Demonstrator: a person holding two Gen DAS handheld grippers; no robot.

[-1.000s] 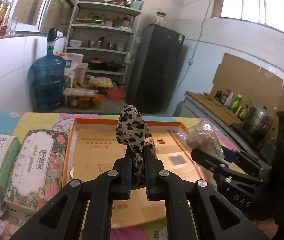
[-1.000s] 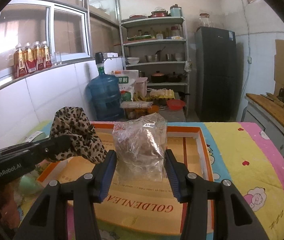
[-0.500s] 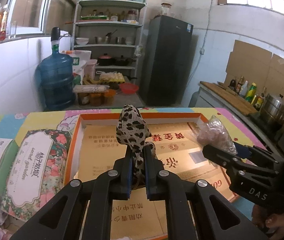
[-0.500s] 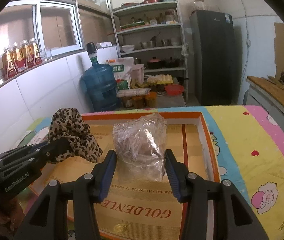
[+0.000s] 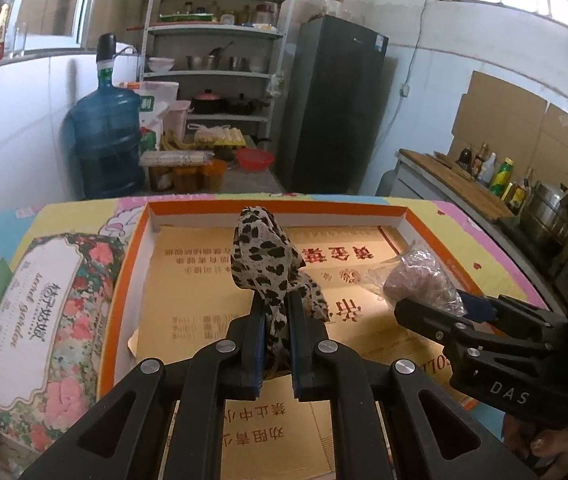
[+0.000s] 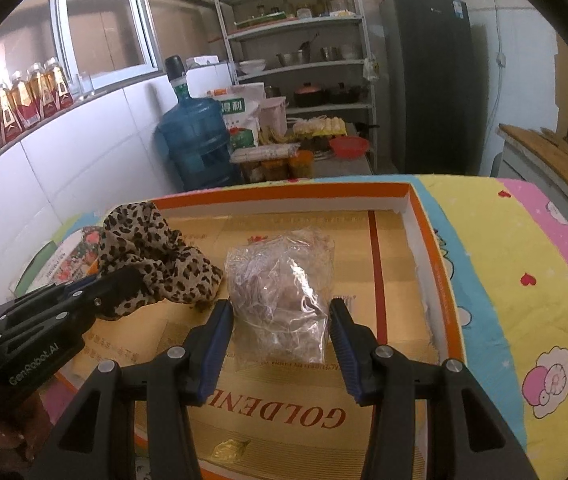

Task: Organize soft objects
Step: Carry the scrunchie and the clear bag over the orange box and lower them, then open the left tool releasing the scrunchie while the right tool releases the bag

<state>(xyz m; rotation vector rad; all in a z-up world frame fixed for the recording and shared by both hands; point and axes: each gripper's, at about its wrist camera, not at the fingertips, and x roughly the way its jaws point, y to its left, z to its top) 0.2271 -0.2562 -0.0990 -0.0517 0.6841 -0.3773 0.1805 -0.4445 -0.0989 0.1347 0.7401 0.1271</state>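
Pinching the leopard-print fabric scarf (image 5: 268, 256) in my left gripper (image 5: 275, 320); my right gripper (image 6: 280, 320) clamps the crinkly clear plastic bag (image 6: 280, 288) over the orange-rimmed cardboard box (image 6: 412, 208).

A blue water jug (image 5: 104, 140) stands at left of centre in the left wrist view, beside a metal shelf rack (image 5: 220, 60) of pots and bowls. A dark refrigerator (image 5: 334, 104) rises right of the rack. Bottles (image 6: 30, 100) line the window ledge at the right wrist view's upper left.
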